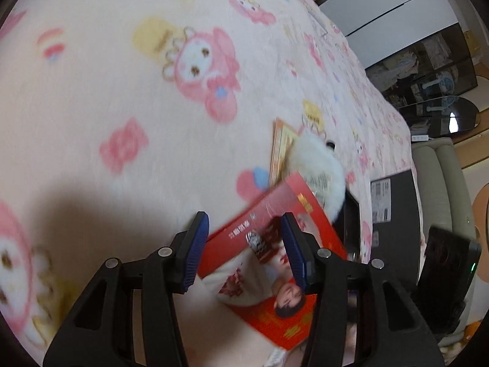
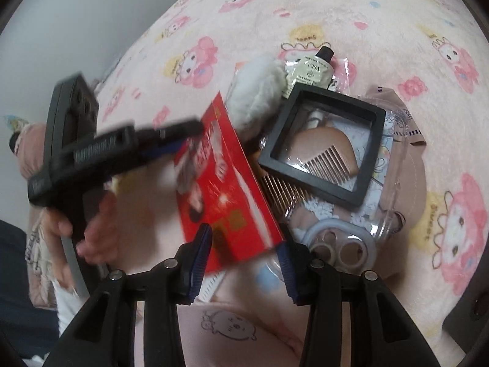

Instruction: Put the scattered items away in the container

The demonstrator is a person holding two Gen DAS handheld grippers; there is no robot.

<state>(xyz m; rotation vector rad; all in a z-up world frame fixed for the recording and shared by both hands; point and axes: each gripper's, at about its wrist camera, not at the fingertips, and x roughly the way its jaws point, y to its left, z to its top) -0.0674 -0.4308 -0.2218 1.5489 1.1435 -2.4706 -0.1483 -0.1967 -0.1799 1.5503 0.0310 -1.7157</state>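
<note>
- Presently the red packet (image 1: 269, 229) lies tilted on the pink blanket (image 1: 122, 91), at the edge of a pile and leaning against the white fluffy item (image 2: 256, 98).
- Left gripper (image 1: 244, 217): jaws wide, straddling the packet. Motion blur hides whether either pad touches it.
- Right gripper (image 2: 244, 260): jaws wide and empty, hovering over the packet's near edge.
- Handling, judged: the packet looks like thin glossy card or film, so light, flexible and slippery. A flat pinch across one edge or corner suits it; gripped mid-face it will likely bow or slide out.
- The soft blanket gives under a finger, which should help get a pad beneath the edge.
- Beside it in the pile: black frame box (image 2: 321, 143) with a comb showing through its window, a pale tube (image 2: 311, 67), and a clear bag (image 2: 388, 208) over paper and ring-shaped items (image 2: 339, 244).
- The box looks rigid and easy to grip by a side wall; the fluffy item is soft and compressible.
- Hard to make out: which object is the container. A beige shape (image 2: 412, 183) under the pile may be it; I cannot tell.
- The packet's far end is hidden behind the fluff in the left view, and its print is blurred in both views.
</note>
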